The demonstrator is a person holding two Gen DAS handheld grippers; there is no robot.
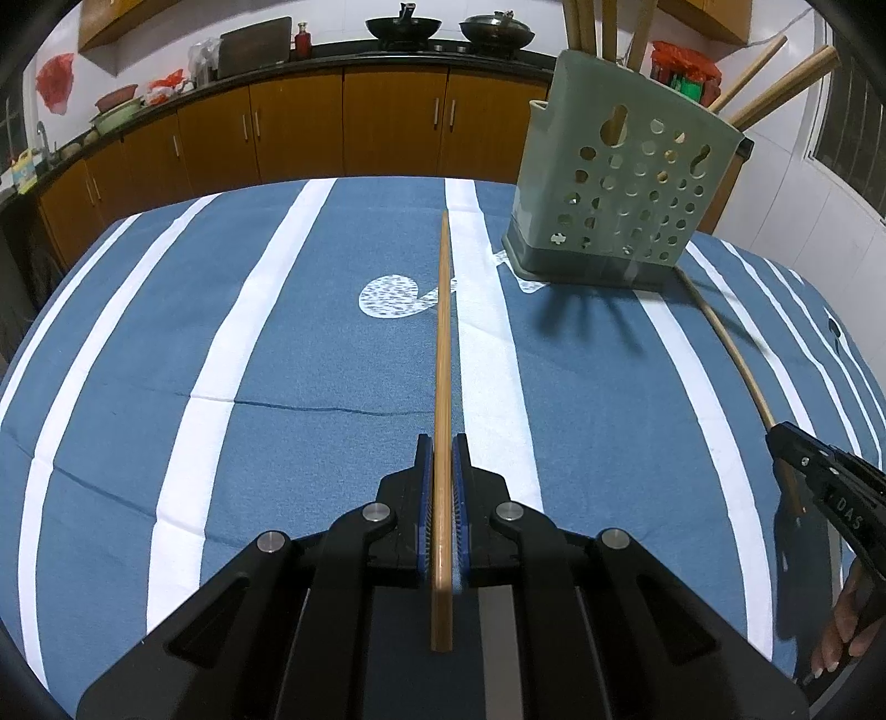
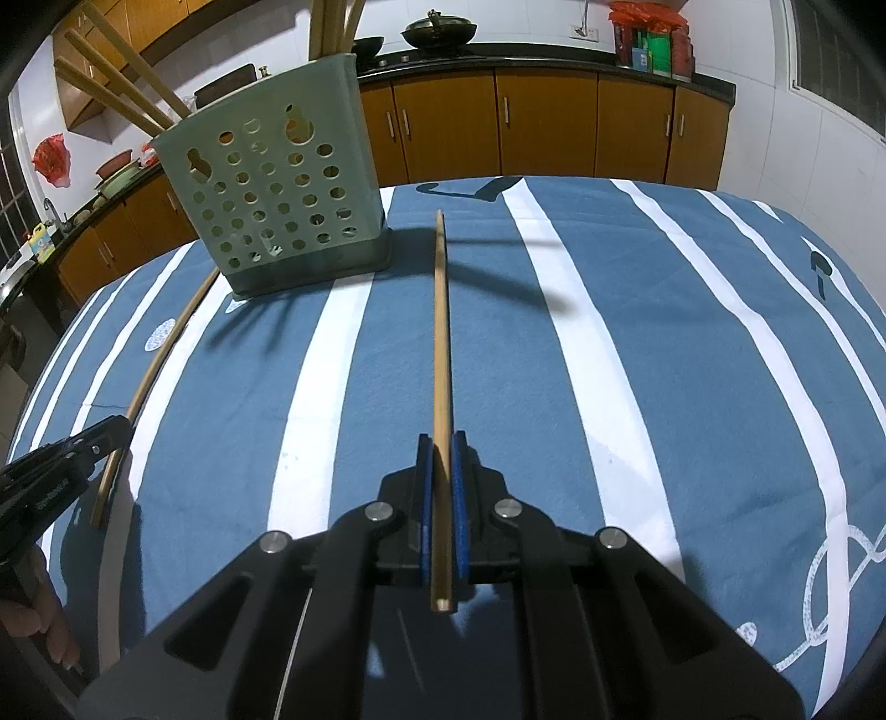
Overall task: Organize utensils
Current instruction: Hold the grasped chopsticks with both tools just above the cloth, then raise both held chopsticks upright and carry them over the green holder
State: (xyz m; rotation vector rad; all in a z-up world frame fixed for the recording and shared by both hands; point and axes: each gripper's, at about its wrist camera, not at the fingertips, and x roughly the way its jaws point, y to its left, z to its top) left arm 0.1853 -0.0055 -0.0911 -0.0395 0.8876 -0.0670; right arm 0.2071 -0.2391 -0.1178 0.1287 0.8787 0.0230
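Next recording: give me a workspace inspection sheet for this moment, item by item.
Surface: table under a blue and white striped cloth, creased.
Job's things: green perforated holder upright, several chopsticks already in it; one chopstick in each claw.
Clutter: nothing seen on the cloth.
Grippers: left claw shut on left chopstick; right claw shut on right chopstick.
Cables: nothing seen.
Surroundings: kitchen, wooden cabinets, woks on the counter.
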